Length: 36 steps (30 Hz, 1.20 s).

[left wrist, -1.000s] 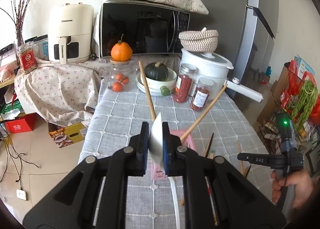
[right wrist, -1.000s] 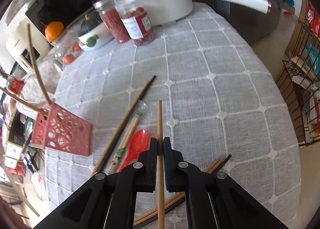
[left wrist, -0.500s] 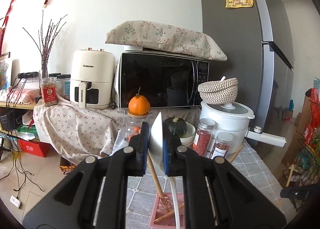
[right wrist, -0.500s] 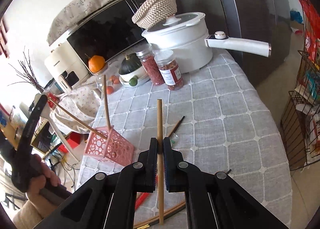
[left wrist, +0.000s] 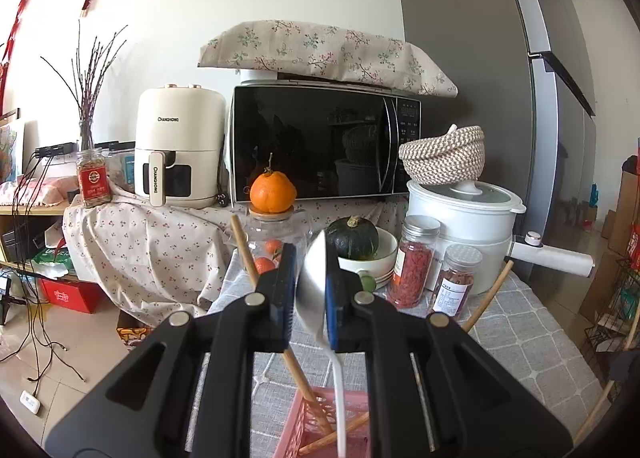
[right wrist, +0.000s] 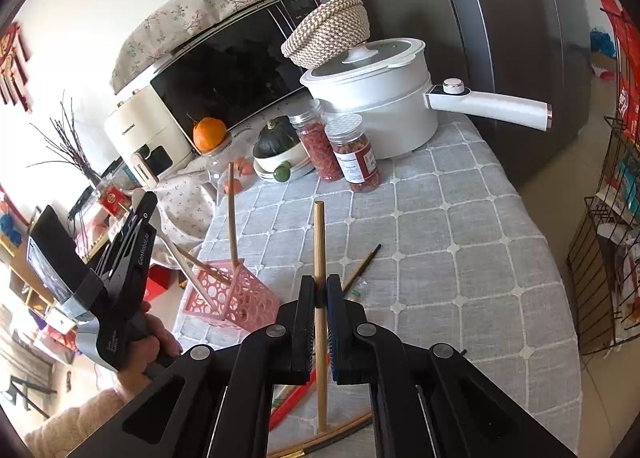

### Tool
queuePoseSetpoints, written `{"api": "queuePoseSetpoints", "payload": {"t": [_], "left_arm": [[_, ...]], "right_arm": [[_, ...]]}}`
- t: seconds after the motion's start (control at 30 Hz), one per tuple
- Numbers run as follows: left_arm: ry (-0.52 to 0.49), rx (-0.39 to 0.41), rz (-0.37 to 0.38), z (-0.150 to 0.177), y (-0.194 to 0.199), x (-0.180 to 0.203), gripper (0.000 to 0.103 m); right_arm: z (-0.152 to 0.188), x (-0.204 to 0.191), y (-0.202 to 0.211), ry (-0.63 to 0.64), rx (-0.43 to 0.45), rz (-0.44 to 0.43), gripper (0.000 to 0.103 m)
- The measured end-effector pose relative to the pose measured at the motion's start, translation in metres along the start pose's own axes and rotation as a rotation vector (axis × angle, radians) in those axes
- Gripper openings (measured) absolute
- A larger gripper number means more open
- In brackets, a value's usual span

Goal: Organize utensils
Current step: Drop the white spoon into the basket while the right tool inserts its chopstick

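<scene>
My left gripper [left wrist: 310,292] is shut on the bowl of a white spoon [left wrist: 314,290] whose handle hangs down into the pink perforated basket [left wrist: 316,428]. The basket [right wrist: 234,298] holds two wooden chopsticks [right wrist: 231,210] that stick up. My right gripper [right wrist: 320,296] is shut on a single wooden chopstick [right wrist: 319,242], held upright above the grey checked tablecloth [right wrist: 460,250], right of the basket. My left gripper also shows in the right wrist view [right wrist: 138,218]. More chopsticks [right wrist: 362,266] and a red utensil [right wrist: 286,408] lie on the cloth.
At the table's back stand a white pot [right wrist: 376,98] with a long handle, two spice jars [right wrist: 356,154], a bowl with a green squash [right wrist: 276,138] and a glass jar topped by an orange [left wrist: 273,190]. A microwave [left wrist: 320,142] and air fryer [left wrist: 178,146] stand behind. A wire rack [right wrist: 612,250] stands right.
Both grippers lifted and tilted up from the table. My left gripper carried the spoon over the basket and its handle now hangs inside. My right gripper raised the chopstick off the cloth.
</scene>
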<state>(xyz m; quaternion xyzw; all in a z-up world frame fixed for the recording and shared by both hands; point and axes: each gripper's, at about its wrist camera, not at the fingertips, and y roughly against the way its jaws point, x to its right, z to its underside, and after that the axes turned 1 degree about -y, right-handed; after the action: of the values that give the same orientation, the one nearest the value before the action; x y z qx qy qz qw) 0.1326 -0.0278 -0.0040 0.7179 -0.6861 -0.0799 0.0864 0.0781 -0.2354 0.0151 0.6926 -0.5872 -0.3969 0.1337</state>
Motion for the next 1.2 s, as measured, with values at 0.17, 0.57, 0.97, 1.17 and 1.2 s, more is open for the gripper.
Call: {"api": "queuePoseSetpoints", "payload": {"t": [0.17, 0.57, 0.97, 1.17, 1.2], "left_arm": [[-0.001, -0.108, 0.022, -0.002, -0.001, -0.004, 0.031], [0.060, -0.467, 0.117, -0.018, 0.024, -0.043, 0.071], [0.047, -0.634, 0.105, 0.019, 0.044, -0.067, 0.085], [0.030, -0.665, 0.100, 0.037, 0.037, -0.072, 0.085], [0.023, -0.667, 0.105, 0.039, 0.037, -0.071, 0.085]], "right_arm": [[-0.002, -0.002, 0.005, -0.003, 0.014, -0.006, 0.006], [-0.026, -0.028, 0.033, -0.025, 0.111, -0.089, 0.006], [-0.049, -0.056, 0.045, -0.088, 0.265, -0.188, 0.006], [-0.048, -0.076, 0.026, -0.051, 0.345, -0.158, 0.006], [-0.047, -0.079, 0.024, -0.039, 0.358, -0.148, 0.006]]}}
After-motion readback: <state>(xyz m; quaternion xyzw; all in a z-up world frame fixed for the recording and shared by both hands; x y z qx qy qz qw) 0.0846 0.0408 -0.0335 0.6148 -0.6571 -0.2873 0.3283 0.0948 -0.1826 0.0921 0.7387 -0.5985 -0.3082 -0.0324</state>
